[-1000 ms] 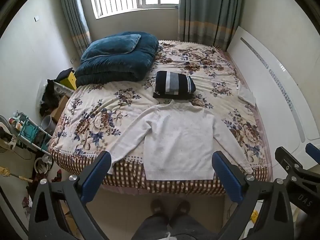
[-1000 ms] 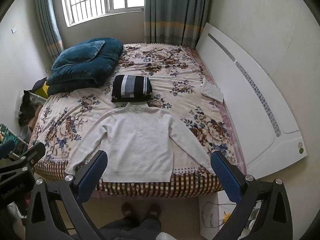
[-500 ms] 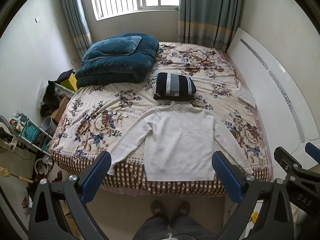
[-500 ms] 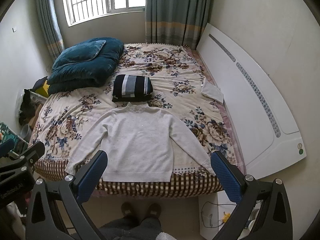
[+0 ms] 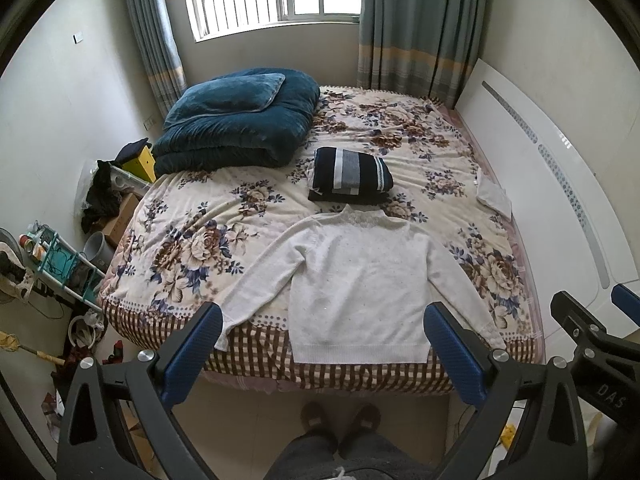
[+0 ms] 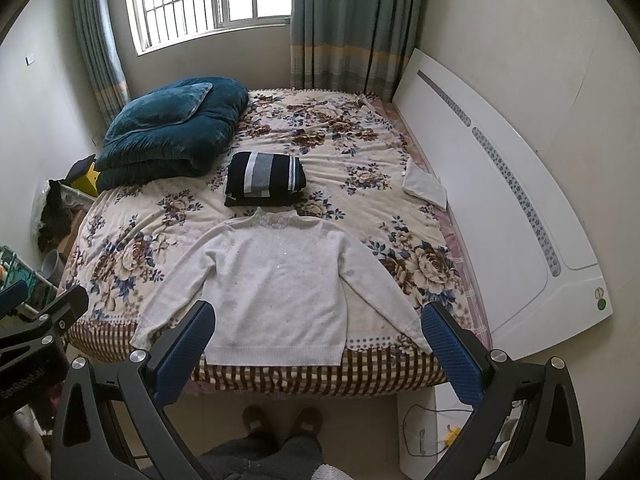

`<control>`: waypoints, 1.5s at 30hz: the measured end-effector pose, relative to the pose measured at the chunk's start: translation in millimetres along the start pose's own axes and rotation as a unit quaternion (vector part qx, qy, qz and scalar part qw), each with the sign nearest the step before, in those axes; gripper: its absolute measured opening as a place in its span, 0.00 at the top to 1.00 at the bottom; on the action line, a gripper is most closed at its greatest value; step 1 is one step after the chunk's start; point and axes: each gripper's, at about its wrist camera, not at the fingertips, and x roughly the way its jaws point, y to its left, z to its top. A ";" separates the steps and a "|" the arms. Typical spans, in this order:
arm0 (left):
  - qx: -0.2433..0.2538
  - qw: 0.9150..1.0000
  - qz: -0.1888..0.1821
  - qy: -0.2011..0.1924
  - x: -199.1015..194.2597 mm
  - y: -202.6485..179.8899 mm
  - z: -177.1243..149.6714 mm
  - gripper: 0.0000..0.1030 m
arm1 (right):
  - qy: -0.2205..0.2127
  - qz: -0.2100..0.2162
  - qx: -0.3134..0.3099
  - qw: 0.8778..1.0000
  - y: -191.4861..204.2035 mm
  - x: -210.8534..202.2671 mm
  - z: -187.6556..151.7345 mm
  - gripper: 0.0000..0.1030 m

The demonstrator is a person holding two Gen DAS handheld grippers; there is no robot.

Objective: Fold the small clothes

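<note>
Nearest, at the bottom of each frame, the left gripper [image 5: 322, 344] and right gripper [image 6: 318, 340] hang with jaws spread wide, holding nothing, well apart from the bed [image 5: 192, 248], likely poised to start. Mid-frame, the white sweater [image 5: 356, 280] lies flat, sleeves splayed, hem at the bed's edge for easy reach. Beyond it, touching its collar, sits 1 folded striped garment [image 5: 350, 174], seemingly finished.

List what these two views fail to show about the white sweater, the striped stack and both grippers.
- White sweater: its left cuff sits behind the left gripper finger in the left wrist view; the back is face down.
- Striped folded stack: both views leave its garment count unclear.
- Small white cloth: too small to identify.
- Right gripper: the frame edge cuts off the handle and the hand.
</note>
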 end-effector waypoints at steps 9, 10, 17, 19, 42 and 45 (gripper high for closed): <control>0.000 1.000 -0.001 -0.002 -0.4 0.1 -0.5 0.00 | 0.000 0.000 0.000 1.000 -0.3 -1.6 1.2 0.00; 0.000 1.000 -0.001 -0.002 -0.3 0.1 -0.4 0.00 | 0.001 0.001 0.001 1.000 -0.6 -2.6 1.2 0.00; 0.000 1.000 -0.002 -0.002 -0.7 0.4 -0.2 0.00 | 0.000 0.001 0.001 1.000 -0.5 -2.6 1.0 0.00; -0.001 1.000 -0.003 -0.003 -0.9 0.6 -0.9 0.00 | 0.000 0.000 0.000 1.000 0.0 -2.8 0.9 0.00; -0.004 1.000 -0.007 -0.002 -4.1 -3.6 21.9 0.00 | -0.001 -0.002 0.001 1.000 0.9 -4.8 4.2 0.00; -0.004 1.000 -0.009 0.000 -1.5 -6.4 26.1 0.00 | -0.001 -0.002 0.000 1.000 0.3 -4.1 4.1 0.00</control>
